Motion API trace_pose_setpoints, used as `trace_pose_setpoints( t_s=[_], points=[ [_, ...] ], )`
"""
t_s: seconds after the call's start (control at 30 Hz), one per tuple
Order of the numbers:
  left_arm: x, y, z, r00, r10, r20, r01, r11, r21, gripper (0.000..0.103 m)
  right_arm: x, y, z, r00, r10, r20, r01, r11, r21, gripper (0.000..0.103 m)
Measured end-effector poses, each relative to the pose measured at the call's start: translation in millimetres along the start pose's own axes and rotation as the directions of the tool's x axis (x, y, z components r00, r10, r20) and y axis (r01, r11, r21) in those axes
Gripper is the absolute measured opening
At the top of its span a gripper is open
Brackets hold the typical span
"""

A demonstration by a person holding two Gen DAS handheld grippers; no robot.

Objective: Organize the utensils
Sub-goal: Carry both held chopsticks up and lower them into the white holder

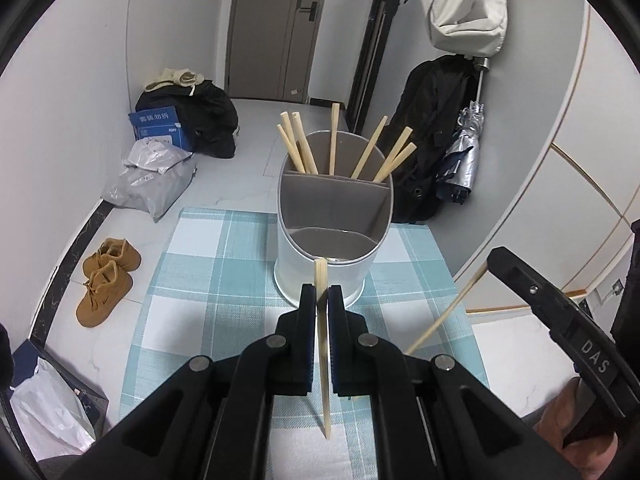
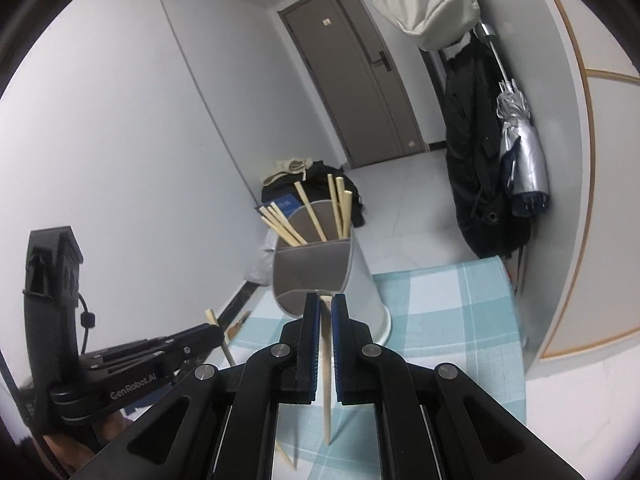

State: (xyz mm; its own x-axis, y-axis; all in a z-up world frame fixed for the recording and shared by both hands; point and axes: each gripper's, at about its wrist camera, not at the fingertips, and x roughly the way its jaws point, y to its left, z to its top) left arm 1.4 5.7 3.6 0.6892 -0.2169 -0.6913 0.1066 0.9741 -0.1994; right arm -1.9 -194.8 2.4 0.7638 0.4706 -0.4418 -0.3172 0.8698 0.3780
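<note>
Checked blue-and-white cloth (image 1: 224,264) covers the table, with one white holder (image 1: 332,240) standing on it, straight ahead of both sets of jaws. Count the chopsticks in its far compartment: seven, all leaning, butts fanned out upward. The two nearer compartments look bare from here.

Left gripper (image 1: 321,300) is clamped on one chopstick (image 1: 322,344). Its long axis runs almost upright between the pads, the square butt poking up past the fingertips towards the holder's near rim, the thin tip hanging down below the jaws.

Right gripper (image 2: 325,308) has its jaws pinched on a second chopstick (image 2: 327,380), same story: butt just above the pads, in front of the holder's rim, tip pointing down at the cloth. In the left wrist view that stick slants across the cloth to the right of the left jaws.
</note>
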Motion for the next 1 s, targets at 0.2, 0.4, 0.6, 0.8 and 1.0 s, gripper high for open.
trace_pose_setpoints(
  t_s=[0.2,0.4,0.6,0.8,1.0],
  points=[
    [-11,-2,-1,1.0,-0.015,0.003,0.015,0.999,0.041,0.002,0,12,-5,1.0,-0.029,-0.003,0.028,0.998,-0.047,0.005],
    [-17,-2,-1,1.0,-0.011,0.001,0.011,0.999,0.052,0.002,-3,24,-6,1.0,-0.026,0.006,0.027,0.996,-0.091,0.005],
    [-22,-2,4,1.0,-0.022,0.007,0.021,0.998,0.066,0.002,1,33,-1,1.0,-0.019,0.008,0.02,0.992,-0.126,0.005],
    [-28,-2,19,0.999,-0.038,0.009,0.038,0.998,0.057,0.002,-1,34,9,1.0,-0.009,0.01,0.01,0.993,-0.122,0.005],
    [-35,-6,57,0.998,-0.054,0.018,0.053,0.998,0.045,0.002,-6,39,42,1.0,0.005,0.012,-0.003,0.991,-0.131,0.005]
  ],
)
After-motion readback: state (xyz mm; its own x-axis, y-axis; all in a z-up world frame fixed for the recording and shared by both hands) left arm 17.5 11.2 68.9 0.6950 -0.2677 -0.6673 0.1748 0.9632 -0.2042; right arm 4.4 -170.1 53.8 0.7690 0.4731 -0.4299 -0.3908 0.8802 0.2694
